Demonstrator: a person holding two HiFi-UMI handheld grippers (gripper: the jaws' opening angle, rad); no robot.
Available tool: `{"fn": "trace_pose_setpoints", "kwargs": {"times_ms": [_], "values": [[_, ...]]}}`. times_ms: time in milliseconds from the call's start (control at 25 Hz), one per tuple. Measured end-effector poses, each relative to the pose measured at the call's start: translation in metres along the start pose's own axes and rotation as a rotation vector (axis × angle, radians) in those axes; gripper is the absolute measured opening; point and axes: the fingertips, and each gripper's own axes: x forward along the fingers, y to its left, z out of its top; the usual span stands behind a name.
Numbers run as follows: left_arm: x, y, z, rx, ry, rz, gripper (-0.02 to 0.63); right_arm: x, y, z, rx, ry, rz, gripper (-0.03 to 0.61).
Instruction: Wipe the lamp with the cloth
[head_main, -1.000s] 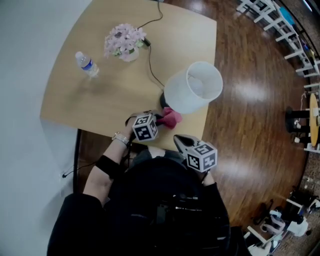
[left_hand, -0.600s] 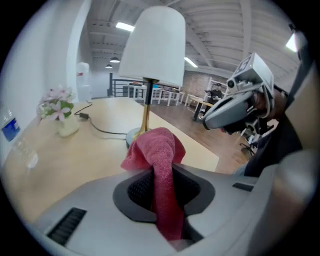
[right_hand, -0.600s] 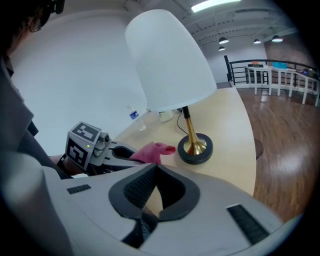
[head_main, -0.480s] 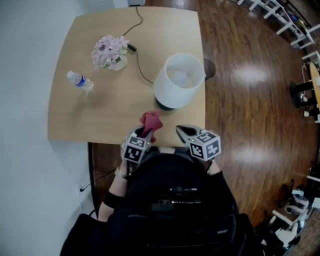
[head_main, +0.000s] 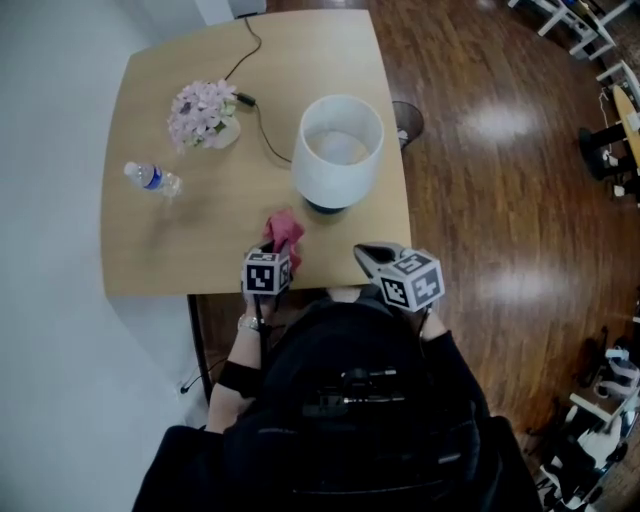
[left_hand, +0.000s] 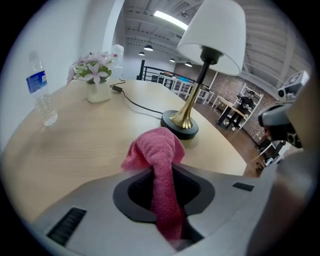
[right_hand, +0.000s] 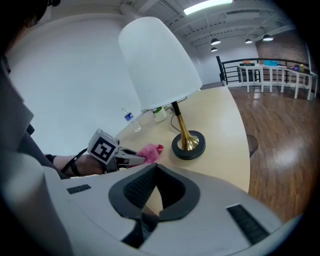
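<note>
The lamp has a white shade (head_main: 338, 150) (right_hand: 157, 62) on a brass stem with a dark round base (left_hand: 180, 127) (right_hand: 188, 145). It stands near the table's right edge. My left gripper (head_main: 278, 250) (left_hand: 162, 170) is shut on a pink cloth (head_main: 284, 230) (left_hand: 155, 147). The cloth bunches out past the fingertips, just above the tabletop and to the left of the base, apart from it. My right gripper (head_main: 368, 256) (right_hand: 156, 166) hovers at the table's near edge, jaws together with nothing between them, pointing towards the lamp base.
A vase of pink flowers (head_main: 203, 108) and a small water bottle (head_main: 150, 178) stand on the wooden table (head_main: 200, 240) at the left. The lamp's black cable (head_main: 250, 95) runs to the far edge. Wood floor lies to the right, with white railings farther off.
My left gripper has drawn the cloth away from the lamp base, leftwards and towards the near edge, rolling as it went. The right gripper has stayed about where it was.
</note>
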Motion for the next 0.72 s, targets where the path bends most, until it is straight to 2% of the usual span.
{"fn": "trace_pose_setpoints", "kwargs": {"times_ms": [120,400,440,520,640,720], "values": [[0.011,0.007,-0.007,-0.005,0.024,0.029,0.083,-0.002,-0.003,-0.001,0.004,0.001,-0.008,0.006],[0.011,0.009,-0.011,-0.051,0.0,0.051,0.092,-0.008,-0.008,-0.003,0.01,0.0,-0.038,0.006],[0.008,0.009,-0.008,-0.062,-0.014,0.047,0.113,-0.009,-0.008,-0.004,0.012,-0.001,-0.046,0.006],[-0.003,0.012,-0.002,-0.091,-0.057,0.036,0.226,-0.01,-0.005,-0.008,0.019,-0.002,-0.061,0.006],[-0.031,0.02,0.009,-0.128,-0.134,0.024,0.332,-0.013,0.0,-0.017,0.038,0.0,-0.077,0.006],[-0.056,0.022,0.02,-0.124,-0.187,0.013,0.336,-0.017,-0.001,-0.025,0.049,0.002,-0.087,0.006]]}}
